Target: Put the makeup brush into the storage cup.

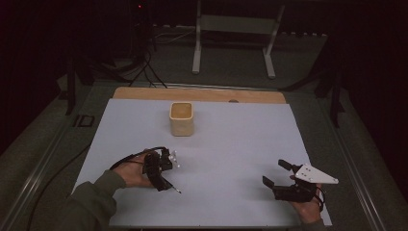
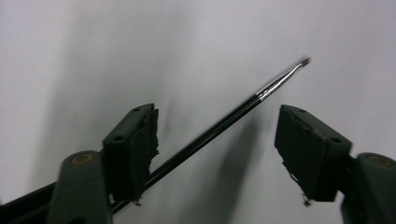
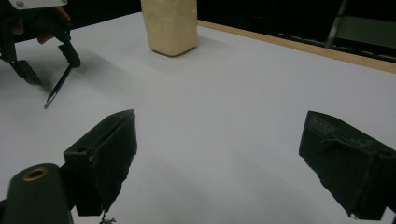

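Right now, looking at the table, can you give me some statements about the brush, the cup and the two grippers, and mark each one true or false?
1. A thin black brush lies between the jaws of the left gripper. True.
2. The pads press on the brush from both sides. False: one pad stands clear of it.
3. The beige cup stands upright on the white table cover. True.
4. The right gripper holds the cup. False: its jaws are open and empty, the cup far off.
5. The brush stands inside the cup. False: it is at the left gripper.
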Demonstrator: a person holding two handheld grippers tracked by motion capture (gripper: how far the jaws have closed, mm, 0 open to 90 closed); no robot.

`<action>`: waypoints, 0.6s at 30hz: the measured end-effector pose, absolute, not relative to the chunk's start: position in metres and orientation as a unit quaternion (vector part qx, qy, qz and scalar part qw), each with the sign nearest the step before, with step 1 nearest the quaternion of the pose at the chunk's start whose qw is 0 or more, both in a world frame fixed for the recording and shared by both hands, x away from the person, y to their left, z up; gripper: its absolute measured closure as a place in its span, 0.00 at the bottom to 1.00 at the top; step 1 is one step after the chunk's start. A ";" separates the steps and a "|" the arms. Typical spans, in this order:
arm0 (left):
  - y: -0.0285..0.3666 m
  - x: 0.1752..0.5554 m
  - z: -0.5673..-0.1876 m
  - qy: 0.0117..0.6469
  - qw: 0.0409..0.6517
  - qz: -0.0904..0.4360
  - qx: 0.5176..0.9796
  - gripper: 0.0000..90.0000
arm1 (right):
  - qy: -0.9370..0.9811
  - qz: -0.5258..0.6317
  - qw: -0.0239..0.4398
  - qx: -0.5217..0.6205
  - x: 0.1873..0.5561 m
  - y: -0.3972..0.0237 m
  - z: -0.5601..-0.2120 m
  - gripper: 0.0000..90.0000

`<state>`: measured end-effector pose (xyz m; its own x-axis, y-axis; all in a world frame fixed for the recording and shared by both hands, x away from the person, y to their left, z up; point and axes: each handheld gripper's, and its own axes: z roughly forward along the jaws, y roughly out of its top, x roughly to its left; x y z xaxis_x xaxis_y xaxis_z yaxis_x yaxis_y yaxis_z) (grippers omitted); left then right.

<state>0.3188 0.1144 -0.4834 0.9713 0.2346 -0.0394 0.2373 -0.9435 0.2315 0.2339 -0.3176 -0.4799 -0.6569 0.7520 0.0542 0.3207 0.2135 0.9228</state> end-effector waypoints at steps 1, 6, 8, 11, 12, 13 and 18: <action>0.113 0.318 -0.484 0.115 0.114 -0.006 0.987 0.39 | 0.750 0.515 0.209 0.357 0.234 -0.318 -0.480 0.12; 0.107 0.316 -0.487 0.093 0.075 -0.012 0.993 0.82 | 0.751 0.515 0.209 0.358 0.234 -0.318 -0.480 0.12; 0.107 0.316 -0.487 0.093 0.075 -0.012 0.993 0.89 | 0.751 0.514 0.209 0.358 0.234 -0.318 -0.480 0.12; 0.103 0.318 -0.487 0.102 0.050 -0.028 0.993 0.95 | 0.752 0.514 0.208 0.357 0.234 -0.317 -0.480 0.12; 0.100 0.321 -0.487 0.113 0.037 -0.038 0.992 0.95 | 0.752 0.514 0.208 0.357 0.234 -0.317 -0.480 0.12; 0.100 0.321 -0.487 0.113 0.037 -0.038 0.992 0.95 | 0.752 0.514 0.208 0.357 0.234 -0.317 -0.480 0.12; 0.097 0.326 -0.488 0.125 0.022 -0.053 0.991 0.96 | 0.751 0.515 0.208 0.357 0.234 -0.318 -0.480 0.12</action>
<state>0.3256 0.0966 -0.4881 0.9633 0.2445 -0.1104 0.2492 -0.9679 0.0310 0.2338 -0.3178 -0.4800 -0.6587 0.7504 0.0546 0.3221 0.2157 0.9218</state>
